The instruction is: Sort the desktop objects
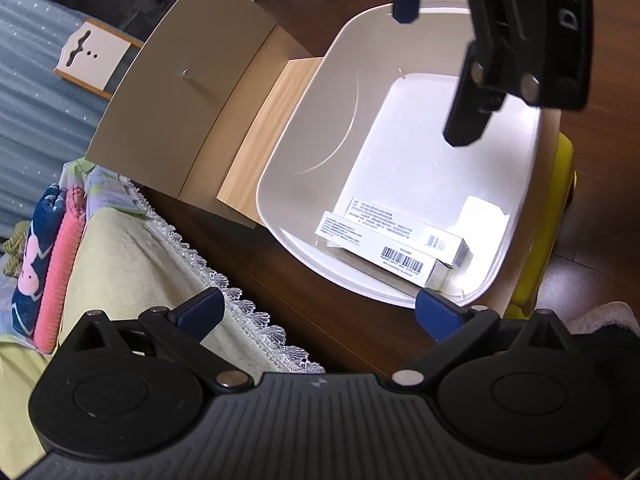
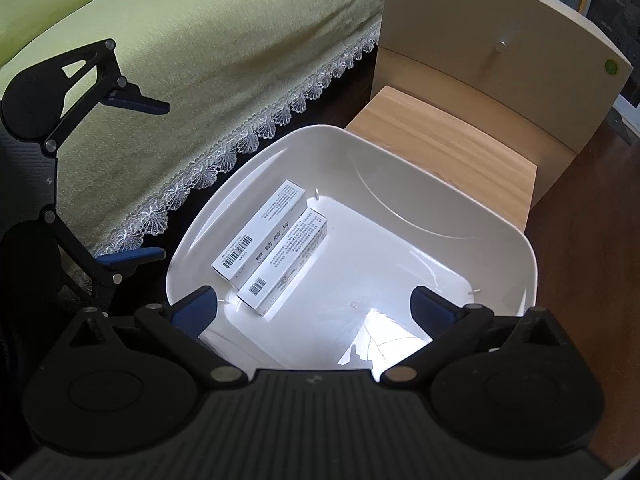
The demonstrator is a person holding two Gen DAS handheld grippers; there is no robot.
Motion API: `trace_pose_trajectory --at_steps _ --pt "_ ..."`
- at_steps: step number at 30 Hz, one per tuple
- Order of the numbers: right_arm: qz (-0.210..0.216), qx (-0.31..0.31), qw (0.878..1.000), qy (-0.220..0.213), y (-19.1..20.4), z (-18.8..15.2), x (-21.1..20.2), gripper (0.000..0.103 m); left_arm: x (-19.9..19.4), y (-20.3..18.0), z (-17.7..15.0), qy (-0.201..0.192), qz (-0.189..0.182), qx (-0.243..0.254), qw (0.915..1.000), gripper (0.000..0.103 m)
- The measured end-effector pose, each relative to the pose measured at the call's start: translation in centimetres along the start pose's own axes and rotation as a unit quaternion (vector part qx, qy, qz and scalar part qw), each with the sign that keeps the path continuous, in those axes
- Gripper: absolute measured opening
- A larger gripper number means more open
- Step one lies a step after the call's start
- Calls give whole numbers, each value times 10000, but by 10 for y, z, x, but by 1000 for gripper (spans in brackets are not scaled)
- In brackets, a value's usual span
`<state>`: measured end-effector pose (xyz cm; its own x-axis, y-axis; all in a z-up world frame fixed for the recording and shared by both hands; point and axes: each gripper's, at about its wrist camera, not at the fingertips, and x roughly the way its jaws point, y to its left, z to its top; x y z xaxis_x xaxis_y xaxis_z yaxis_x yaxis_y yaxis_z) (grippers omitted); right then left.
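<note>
A white plastic basin (image 1: 296, 152) (image 2: 404, 184) stands on the dark floor beside a bed. Two long white medicine boxes with barcodes lie side by side in it, one (image 1: 400, 226) (image 2: 260, 232) against the other (image 1: 384, 258) (image 2: 286, 264). My left gripper (image 1: 318, 314) (image 2: 164, 180) is open and empty, just outside the basin's rim on the bed side. Above the basin hangs my right gripper (image 2: 314, 308) (image 1: 434, 76), also open with nothing between its blue pads. Bright glare covers part of the basin floor.
A bed with a green lace-edged spread (image 1: 132, 264) (image 2: 192, 60) runs along one side. A beige cabinet with a knob (image 1: 168, 92) (image 2: 480, 40) and a light wood board (image 1: 260, 140) (image 2: 440, 140) border the basin. A yellow object (image 1: 560, 184) sits behind it. Folded towels (image 1: 52, 256) lie on the bed.
</note>
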<state>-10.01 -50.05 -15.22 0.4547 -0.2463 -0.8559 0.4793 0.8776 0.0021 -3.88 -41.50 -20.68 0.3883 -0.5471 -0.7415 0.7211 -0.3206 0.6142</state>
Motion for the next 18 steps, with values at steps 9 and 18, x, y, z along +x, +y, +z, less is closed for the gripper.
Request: trace_pose_trajectory --at_steps 9,18 --pt "35 238 9995 -204 -5 1 -14 102 -18 9 3 111 332 -81 9994 102" --pt "105 319 9989 -334 2 11 -28 102 -55 24 -1 197 384 -649 9970 102"
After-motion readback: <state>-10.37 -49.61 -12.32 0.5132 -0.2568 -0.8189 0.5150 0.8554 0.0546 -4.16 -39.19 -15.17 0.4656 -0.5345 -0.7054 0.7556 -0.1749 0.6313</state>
